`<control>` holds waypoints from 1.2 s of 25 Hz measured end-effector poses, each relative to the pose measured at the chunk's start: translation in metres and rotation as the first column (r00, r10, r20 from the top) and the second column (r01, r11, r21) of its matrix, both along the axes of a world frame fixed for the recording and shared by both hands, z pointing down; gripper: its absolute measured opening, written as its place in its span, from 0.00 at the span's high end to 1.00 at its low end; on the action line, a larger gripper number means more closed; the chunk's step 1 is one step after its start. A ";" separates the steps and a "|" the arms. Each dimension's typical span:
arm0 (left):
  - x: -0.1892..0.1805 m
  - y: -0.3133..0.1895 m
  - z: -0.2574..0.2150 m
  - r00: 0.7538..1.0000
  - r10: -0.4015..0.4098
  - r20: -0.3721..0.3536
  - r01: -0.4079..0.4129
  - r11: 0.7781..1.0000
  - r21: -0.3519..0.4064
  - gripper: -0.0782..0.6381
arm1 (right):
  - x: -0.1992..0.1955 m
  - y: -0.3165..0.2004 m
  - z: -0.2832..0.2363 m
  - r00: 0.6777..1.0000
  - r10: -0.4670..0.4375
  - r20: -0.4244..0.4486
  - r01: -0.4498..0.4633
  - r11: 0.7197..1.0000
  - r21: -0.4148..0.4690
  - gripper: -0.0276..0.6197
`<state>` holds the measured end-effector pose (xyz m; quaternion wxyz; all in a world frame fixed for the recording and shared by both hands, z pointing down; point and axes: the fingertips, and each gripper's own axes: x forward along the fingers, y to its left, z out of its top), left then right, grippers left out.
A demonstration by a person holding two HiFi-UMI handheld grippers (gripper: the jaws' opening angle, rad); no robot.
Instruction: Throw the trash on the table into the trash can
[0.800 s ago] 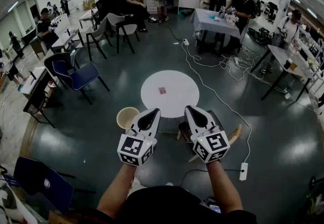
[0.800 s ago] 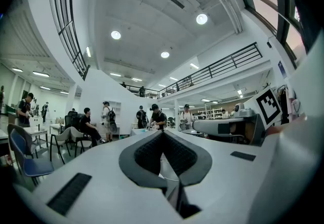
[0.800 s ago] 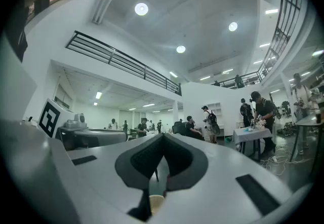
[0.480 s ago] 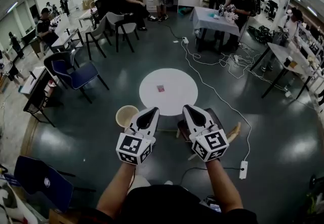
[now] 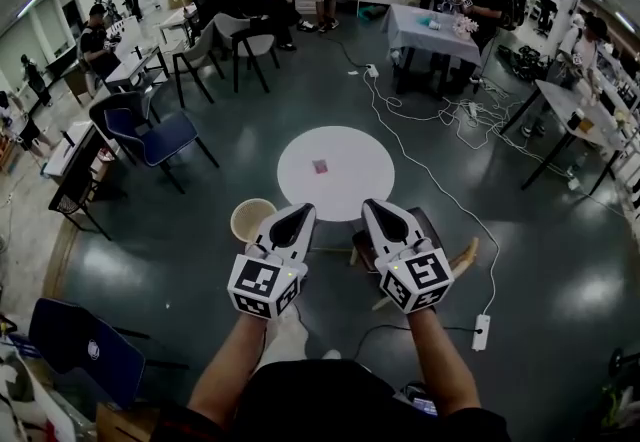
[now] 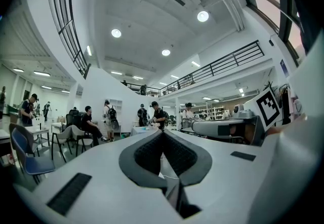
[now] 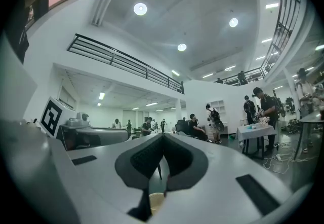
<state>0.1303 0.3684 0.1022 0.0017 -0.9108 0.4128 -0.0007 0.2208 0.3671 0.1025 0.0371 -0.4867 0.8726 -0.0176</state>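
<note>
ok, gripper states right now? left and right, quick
Left gripper: closed, jaws together, holding nothing.
Right gripper: closed, jaws together, holding nothing.

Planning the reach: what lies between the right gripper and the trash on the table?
Head view: only bare white table between the right gripper and the pink trash.

right gripper (image 7: 163, 136) jaws together, empty, tan trash can (image 7: 156, 201) below
</note>
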 end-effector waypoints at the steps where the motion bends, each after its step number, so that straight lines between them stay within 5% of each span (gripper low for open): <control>1: 0.000 -0.003 0.000 1.000 0.000 0.000 0.000 1.000 -0.001 0.87 | 0.000 -0.003 0.000 1.000 0.000 -0.003 0.000 1.000 0.000 0.93; 30: -0.007 -0.201 0.014 0.998 0.061 0.004 -0.060 0.997 -0.048 0.87 | -0.015 -0.196 0.011 0.999 0.042 -0.018 -0.043 0.998 -0.044 0.93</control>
